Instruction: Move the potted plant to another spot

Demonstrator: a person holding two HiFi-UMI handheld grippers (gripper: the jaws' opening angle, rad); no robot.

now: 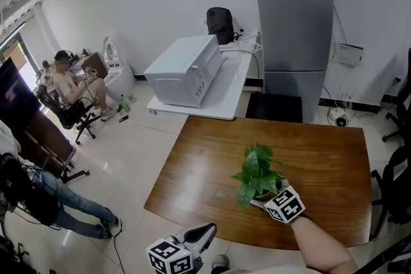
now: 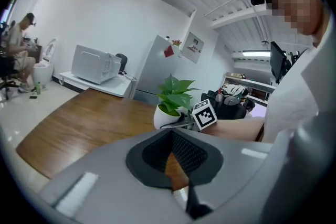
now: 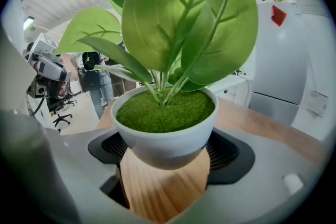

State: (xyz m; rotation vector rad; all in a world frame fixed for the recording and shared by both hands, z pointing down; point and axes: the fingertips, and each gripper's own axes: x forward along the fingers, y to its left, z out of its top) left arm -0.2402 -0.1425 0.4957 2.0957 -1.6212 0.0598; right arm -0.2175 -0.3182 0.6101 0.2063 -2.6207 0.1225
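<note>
The potted plant [image 1: 259,171], green leaves in a white pot [image 3: 165,136], is over the front right part of the brown wooden table [image 1: 205,163]. My right gripper [image 1: 264,198] is shut on the pot, with a pad pressed on each side [image 3: 165,150]. The pot's underside shows with wood below it, so it seems just off the tabletop. My left gripper [image 1: 204,232] hangs off the table's front edge, left of the plant. Its tips [image 2: 170,134] meet with nothing between them. The left gripper view shows the plant [image 2: 170,96] and the right gripper [image 2: 177,123] beyond.
A low white table carries a white appliance [image 1: 186,69] beyond the wooden table. A grey fridge [image 1: 292,22] stands at the back right. One person sits at far left [image 1: 72,88] and another stands at the near left [image 1: 58,202]. Black chairs [image 1: 399,157] line the right edge.
</note>
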